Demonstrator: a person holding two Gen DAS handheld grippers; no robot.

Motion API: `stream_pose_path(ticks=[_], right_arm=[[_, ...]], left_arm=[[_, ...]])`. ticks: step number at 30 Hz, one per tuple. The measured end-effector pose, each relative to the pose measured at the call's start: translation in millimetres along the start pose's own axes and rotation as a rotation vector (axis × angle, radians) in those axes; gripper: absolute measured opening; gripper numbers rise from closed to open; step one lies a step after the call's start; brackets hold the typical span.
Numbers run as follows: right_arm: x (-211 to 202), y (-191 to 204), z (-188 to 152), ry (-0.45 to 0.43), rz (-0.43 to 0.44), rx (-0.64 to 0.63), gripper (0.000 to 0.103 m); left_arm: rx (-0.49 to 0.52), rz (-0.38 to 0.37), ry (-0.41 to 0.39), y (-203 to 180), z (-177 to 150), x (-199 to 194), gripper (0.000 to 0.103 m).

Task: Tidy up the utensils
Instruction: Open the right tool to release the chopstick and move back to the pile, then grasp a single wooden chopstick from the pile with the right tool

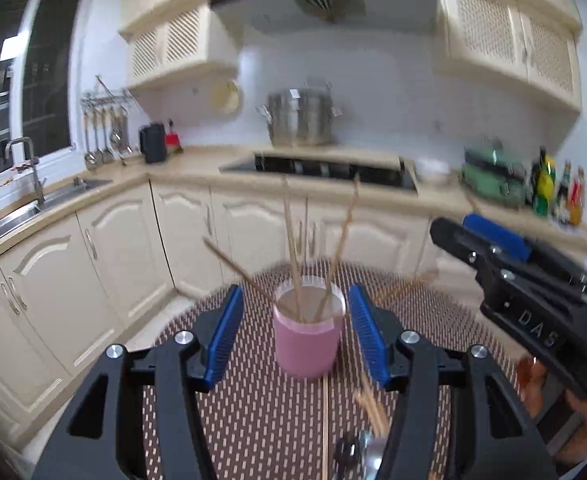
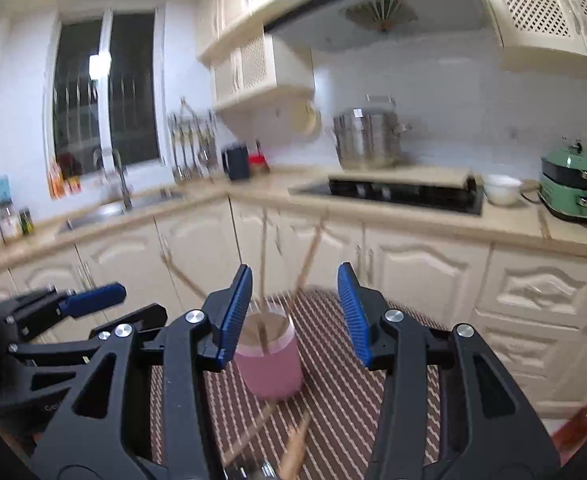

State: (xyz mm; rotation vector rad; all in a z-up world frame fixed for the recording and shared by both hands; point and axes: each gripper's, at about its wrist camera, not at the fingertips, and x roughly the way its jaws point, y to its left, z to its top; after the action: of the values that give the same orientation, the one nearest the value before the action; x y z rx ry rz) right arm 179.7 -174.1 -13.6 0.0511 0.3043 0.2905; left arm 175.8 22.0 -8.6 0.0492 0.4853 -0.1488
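Note:
A pink cup (image 1: 307, 340) stands on the patterned mat and holds several wooden chopsticks (image 1: 293, 240) that fan out upward. My left gripper (image 1: 295, 336) is open, its blue pads on either side of the cup without pressing on it. More loose chopsticks (image 1: 369, 404) and some metal utensils (image 1: 359, 454) lie on the mat just below. My right gripper (image 2: 293, 316) is open and empty, above and to the right of the cup (image 2: 273, 368). Loose chopsticks (image 2: 249, 428) and a wooden handle (image 2: 295, 448) lie beneath it. Each gripper shows in the other's view: the right gripper (image 1: 459, 227), the left gripper (image 2: 121, 308).
The brown dotted mat (image 1: 253, 420) covers a round table. Beyond it run cream cabinets (image 1: 105, 248), a sink (image 1: 13, 216), a black hob (image 1: 325, 170) with a steel pot (image 1: 299, 118), a green appliance (image 2: 571, 186) and bottles (image 1: 557, 192).

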Motion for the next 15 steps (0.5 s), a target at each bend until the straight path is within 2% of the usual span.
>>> stream_pose_path(ticks=[2, 4, 6, 7, 9, 11, 15], right_arm=[[1, -3, -11, 0.082, 0.002, -0.004, 0.045], [5, -7, -27, 0.189, -0.009, -0.021, 0.046], [17, -11, -48, 0.368, 0.007, -0.044, 0.046], [22, -11, -56, 0.42, 0.012, -0.052, 0.046], [35, -12, -83, 0.599, 0.027, -0.086, 0.046], [42, -13, -107, 0.714, 0.011, -0.117, 0.046], [45, -13, -128, 0.803, 0.048, -0.107, 0.035]], left_arm=[[0.023, -0.026, 0.09, -1, -10, 8, 0.055], [0.046, -0.06, 0.217, -1, -25, 22, 0.055], [0.064, -0.049, 0.337, 1, -40, 37, 0.055], [0.067, -0.046, 0.396, 3, -50, 45, 0.055], [0.062, -0.067, 0.476, 7, -64, 57, 0.055], [0.043, -0.091, 0.544, 11, -76, 65, 0.054], [0.037, -0.096, 0.624, 15, -94, 76, 0.054]])
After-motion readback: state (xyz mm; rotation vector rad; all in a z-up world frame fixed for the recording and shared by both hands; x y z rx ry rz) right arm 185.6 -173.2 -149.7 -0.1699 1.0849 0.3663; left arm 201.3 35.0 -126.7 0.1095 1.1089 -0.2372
